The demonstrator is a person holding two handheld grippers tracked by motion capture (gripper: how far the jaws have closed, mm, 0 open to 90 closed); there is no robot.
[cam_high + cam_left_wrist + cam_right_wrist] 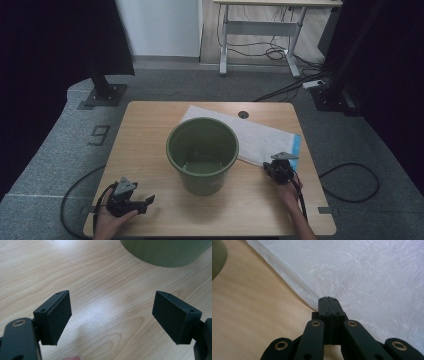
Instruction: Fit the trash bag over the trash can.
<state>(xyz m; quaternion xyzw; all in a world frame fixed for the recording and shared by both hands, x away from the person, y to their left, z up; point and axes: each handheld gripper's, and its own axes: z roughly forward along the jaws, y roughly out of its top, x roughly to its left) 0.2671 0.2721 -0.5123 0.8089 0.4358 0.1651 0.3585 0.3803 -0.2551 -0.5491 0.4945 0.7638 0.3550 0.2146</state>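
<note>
Hands: two hands come in from the near edge of the table [150, 210], and each one holds a gripper.

Left gripper [112, 315]: its two black jaws stand wide apart with nothing between them. It rests low over bare wood near the front left corner, well apart from the bag. It looks like it is waiting for its turn.

Left gripper from above [134, 199]: it points toward the bucket, maybe so it can help with the bag or the bucket soon.

Right gripper [329, 305]: its jaws are pressed tight together. The tips sit right at the near edge of the white plastic bag [367, 275]. I think they are pinching that edge, but the thin plastic between the jaws is too hard to see to be sure.

Right gripper from above [278, 167]: it sits at the near right end of the bag, a good spot to lift the bag from.

Green bucket [202, 152]: it stands upright in the middle of the table with its mouth open. It looks empty inside. The bag might be meant to go into it.

White plastic bag from above [260, 137]: it lies flat behind and to the right of the bucket, with a blue strip [296, 150] at its right end.

Far side: a desk frame [260, 30] and loose cables [280, 50] lie on the floor behind.
</note>
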